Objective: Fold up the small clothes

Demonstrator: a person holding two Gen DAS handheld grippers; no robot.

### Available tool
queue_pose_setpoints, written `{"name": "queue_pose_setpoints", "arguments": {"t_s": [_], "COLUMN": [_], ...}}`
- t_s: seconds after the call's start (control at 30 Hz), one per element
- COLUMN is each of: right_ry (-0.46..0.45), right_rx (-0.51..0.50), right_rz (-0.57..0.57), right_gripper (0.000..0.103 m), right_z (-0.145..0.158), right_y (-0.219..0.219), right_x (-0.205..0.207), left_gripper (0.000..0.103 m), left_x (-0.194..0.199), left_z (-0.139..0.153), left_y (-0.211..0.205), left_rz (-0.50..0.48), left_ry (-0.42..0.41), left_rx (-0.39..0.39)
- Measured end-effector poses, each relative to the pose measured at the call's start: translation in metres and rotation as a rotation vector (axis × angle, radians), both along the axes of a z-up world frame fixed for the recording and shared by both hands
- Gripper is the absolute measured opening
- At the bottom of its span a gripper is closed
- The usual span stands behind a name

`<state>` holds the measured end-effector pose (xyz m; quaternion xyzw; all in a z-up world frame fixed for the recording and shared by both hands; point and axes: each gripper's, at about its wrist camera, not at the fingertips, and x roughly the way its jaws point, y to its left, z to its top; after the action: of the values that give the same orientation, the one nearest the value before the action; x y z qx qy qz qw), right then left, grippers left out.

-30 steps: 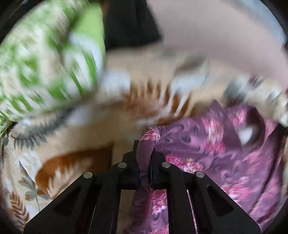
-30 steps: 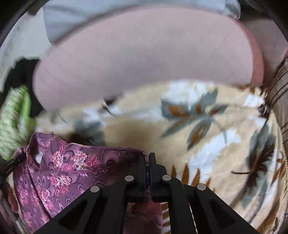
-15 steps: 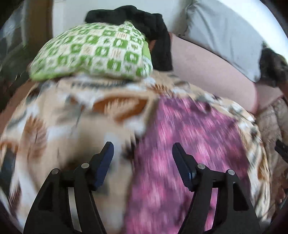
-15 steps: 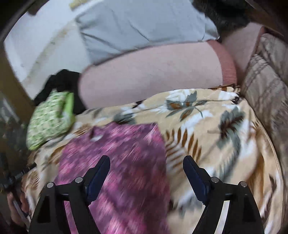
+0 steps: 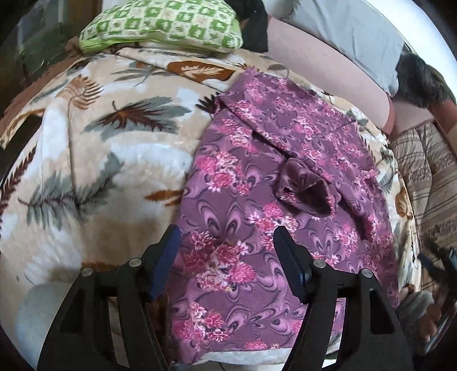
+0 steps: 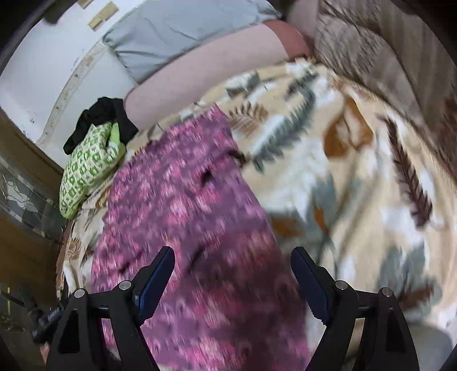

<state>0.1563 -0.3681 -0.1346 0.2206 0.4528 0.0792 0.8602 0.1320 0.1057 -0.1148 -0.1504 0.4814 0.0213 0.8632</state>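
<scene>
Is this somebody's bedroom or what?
Probably a bedroom, or a daybed at home: a leafy blanket covers a soft bed, a green pillow lies at its far end, and a purple garment is spread on top.

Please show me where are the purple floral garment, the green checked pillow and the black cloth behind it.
purple floral garment (image 5: 257, 177): left wrist view, middle of the top layer.
green checked pillow (image 5: 162, 24): left wrist view, centre of its upper face.
black cloth (image 6: 100, 117): right wrist view, bunched middle part.

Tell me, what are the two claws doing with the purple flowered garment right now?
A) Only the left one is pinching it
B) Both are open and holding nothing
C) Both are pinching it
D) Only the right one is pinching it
B: the left claw and the right claw both gape with nothing between them, and the purple flowered garment lies on the leaf-print blanket.
</scene>
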Motion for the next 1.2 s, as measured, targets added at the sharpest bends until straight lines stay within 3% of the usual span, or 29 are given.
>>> {"name": "queue_pose_setpoints", "arguments": {"t_s": [0.13, 0.2, 0.33, 0.5, 0.63, 0.83, 1.0, 1.2], "right_ry": [-0.002, 0.004, -0.038, -0.136, -0.130, -0.024, 0.049, 0.084], "right_rx": [-0.002, 0.003, -0.006, -0.009, 0.063, 0.002, -0.062, 0.012], "right_rz": [-0.007, -0.005, 0.009, 0.006, 0.075, 0.166, 0.197, 0.194], "right_gripper": [0.082, 0.082, 0.082, 0.082, 0.082, 0.082, 0.082, 0.082], "right_z": [0.000, -0.001, 0.007, 0.018, 0.021, 0.026, 0.017, 0.004], "right_y": [-0.005, -0.003, 0.005, 0.013, 0.018, 0.039, 0.053, 0.038], "right_x": [-0.005, -0.003, -0.002, -0.005, 0.010, 0.071, 0.150, 0.254], "left_gripper": [0.068, 0.068, 0.068, 0.068, 0.068, 0.068, 0.068, 0.068], "left_x": [-0.004, -0.008, -0.009, 0.009, 0.039, 0.095, 0.168, 0.262], "left_z": [-0.003, 0.004, 0.011, 0.023, 0.035, 0.042, 0.035, 0.021], "left_y": [-0.007, -0.019, -0.029, -0.034, -0.032, -0.029, -0.021, 0.000], "left_rz": [-0.022, -0.050, -0.078, -0.076, -0.055, -0.024, -0.103, -0.143], "left_ry": [0.004, -0.026, -0.043, -0.036, -0.055, -0.062, 0.026, 0.063], "left_rx": [-0.015, 0.044, 0.059, 0.030, 0.046, 0.134, 0.093, 0.127]}}
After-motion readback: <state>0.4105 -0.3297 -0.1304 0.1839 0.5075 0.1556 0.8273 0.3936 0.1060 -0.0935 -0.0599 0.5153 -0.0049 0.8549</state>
